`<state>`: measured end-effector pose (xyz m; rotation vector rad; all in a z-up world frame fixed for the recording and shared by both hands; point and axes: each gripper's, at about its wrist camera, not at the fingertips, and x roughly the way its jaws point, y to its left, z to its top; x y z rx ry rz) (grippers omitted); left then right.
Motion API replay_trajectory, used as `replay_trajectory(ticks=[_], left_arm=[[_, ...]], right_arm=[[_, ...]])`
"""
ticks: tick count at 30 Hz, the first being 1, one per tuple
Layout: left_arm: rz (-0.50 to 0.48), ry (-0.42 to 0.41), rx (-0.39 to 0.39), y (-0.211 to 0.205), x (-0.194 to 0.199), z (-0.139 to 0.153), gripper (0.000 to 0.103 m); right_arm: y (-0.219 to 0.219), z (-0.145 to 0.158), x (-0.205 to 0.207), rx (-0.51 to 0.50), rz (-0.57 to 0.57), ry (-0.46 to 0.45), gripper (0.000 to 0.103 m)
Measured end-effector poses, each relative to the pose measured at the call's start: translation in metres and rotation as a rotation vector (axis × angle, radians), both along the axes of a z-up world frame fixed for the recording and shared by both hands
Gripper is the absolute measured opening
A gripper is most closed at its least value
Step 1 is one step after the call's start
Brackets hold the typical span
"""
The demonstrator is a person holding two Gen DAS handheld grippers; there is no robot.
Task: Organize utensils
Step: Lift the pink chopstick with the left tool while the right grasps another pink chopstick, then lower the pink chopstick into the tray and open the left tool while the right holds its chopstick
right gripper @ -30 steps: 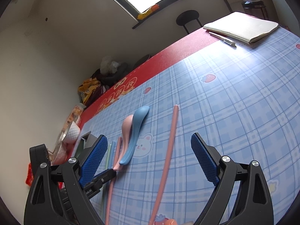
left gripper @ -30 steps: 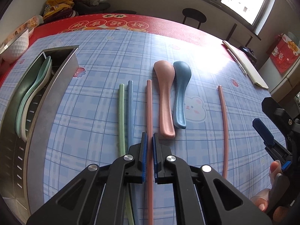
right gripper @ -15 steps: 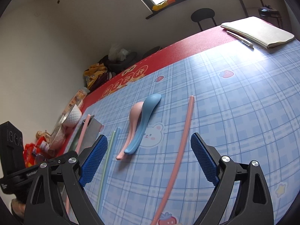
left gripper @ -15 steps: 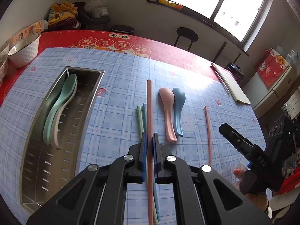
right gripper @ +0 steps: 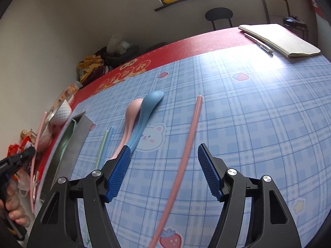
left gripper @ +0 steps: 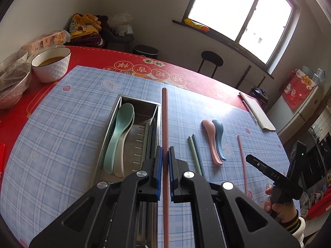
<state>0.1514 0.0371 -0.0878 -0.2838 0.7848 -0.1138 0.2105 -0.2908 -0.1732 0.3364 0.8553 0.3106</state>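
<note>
Over on the far left, a white bowl with brown liquid sits on the red table edge, well clear of the action. Moving in, the steel utensil tray lies on the blue checked cloth, and a green spoon is nested on a pale one inside it, with a couple of chopsticks along the tray's right wall. Here's the left gripper, pads clamped tight on a pink chopstick, which is lifted and points away over the tray's right edge (the tip reaches past the tray's far end). Right of that, a green and a blue chopstick lie side by side on the cloth, then the pink spoon and blue spoon, touching, bowls away from the camera. Next comes the second pink chopstick, flat on the cloth, and the right gripper straddles it: its jaws have just been closing, yet the pads stand clear of it on either side. A notebook with a pen rests at the far right corner.
</note>
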Motion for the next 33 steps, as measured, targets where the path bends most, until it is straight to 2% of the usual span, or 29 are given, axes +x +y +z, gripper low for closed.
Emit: replay_trajectory(ticks=[5, 11, 19, 21, 33], left_arm=[[-0.017, -0.009, -0.026, 0.017, 0.0, -0.004, 0.006], [-0.026, -0.01, -0.066, 0.035, -0.001, -0.009, 0.006], [-0.027, -0.01, -0.098, 0.054, -0.003, -0.013, 0.006], [-0.021, -0.008, -0.11, 0.058, -0.002, -0.014, 0.006], [-0.01, 0.01, -0.107, 0.06, 0.003, -0.02, 0.006]], right_arm=[[0.017, -0.007, 0.009, -0.181, -0.024, 0.069, 0.035], [0.03, -0.008, 0.018, -0.316, -0.066, 0.092, 0.023], [0.03, -0.007, 0.015, -0.338, -0.115, 0.091, 0.014], [0.03, -0.007, 0.015, -0.332, -0.121, 0.09, 0.009], [0.015, -0.008, 0.009, -0.223, -0.186, 0.081, 0.006]])
